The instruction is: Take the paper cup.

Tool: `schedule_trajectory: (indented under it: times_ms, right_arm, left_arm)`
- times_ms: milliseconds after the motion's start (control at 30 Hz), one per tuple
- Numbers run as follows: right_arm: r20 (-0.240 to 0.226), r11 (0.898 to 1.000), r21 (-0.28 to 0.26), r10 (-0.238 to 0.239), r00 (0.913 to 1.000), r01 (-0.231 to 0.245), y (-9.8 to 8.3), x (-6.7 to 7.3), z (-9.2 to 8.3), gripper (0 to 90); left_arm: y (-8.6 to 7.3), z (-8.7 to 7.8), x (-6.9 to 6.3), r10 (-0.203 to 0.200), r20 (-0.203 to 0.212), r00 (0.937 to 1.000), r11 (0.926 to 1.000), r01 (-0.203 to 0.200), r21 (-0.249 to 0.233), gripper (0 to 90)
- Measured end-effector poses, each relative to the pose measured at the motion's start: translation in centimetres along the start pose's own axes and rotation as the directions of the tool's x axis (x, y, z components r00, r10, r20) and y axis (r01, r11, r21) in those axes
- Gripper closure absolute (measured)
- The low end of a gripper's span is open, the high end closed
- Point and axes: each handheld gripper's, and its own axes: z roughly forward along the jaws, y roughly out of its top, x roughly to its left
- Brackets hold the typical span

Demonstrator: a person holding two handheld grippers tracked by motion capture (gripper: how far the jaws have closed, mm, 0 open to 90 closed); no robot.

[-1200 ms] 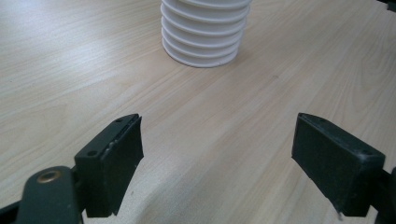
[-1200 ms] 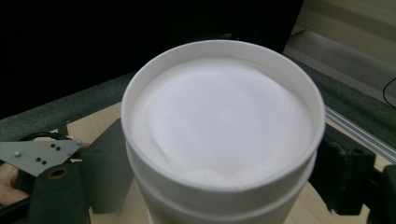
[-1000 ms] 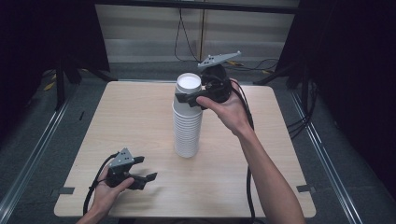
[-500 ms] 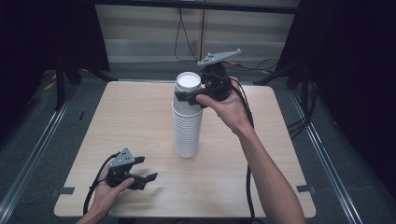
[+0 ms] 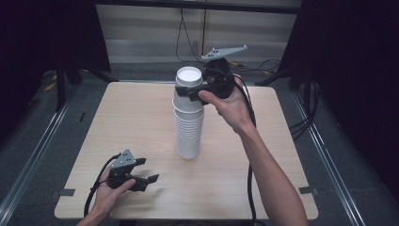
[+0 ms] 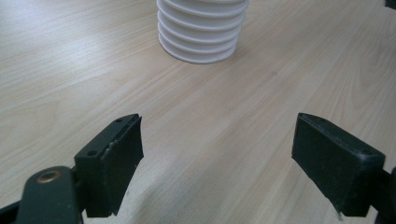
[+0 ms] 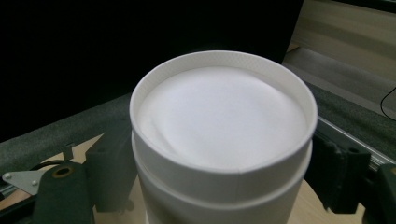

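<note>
No shift: R fingers (image 7: 334,172) tight on top cup (image 7: 219,116), L fingers (image 6: 112,163) apart (empty), wood table (image 5: 136,117), dark room (image 5: 357,70).

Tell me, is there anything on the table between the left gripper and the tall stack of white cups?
No. Between the left gripper and the stack of cups there is bare wooden table, as the high view and the left gripper view show.

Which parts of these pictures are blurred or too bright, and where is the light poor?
Right gripper view: the top cup is washed-out white, the near jaws blurred. Left gripper view: soft glare on the table. High view: table well lit, surroundings dark.
</note>
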Motion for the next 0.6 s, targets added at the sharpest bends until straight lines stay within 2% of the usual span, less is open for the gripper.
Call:
schedule_trajectory:
  times_ms: [167, 333, 600]
  right_arm:
    - [-0.003, 0.999, -0.034, 0.003, 1.0, -0.003, 0.1, 0.0, -0.4, 21.2]
    - [-0.008, 0.999, -0.046, 0.008, 0.9999, -0.008, 0.2, 0.0, -0.6, 21.2]
    - [-0.014, 0.992, -0.125, 0.009, 0.9999, -0.011, 0.4, 0.1, -1.3, 21.3]
  left_arm:
    - [0.0, 0.0, 0.0, 0.0, 0.0, 1.0, 1.0, 0.0, -0.002, 16.2]
    - [0.0, -0.1, 0.0, -0.001, -0.001, 1.0, 1.0, 0.001, -0.005, 16.2]
    - [0.0, 0.0, 0.0, 0.001, 0.0, 1.0, 1.0, -0.001, -0.001, 16.3]
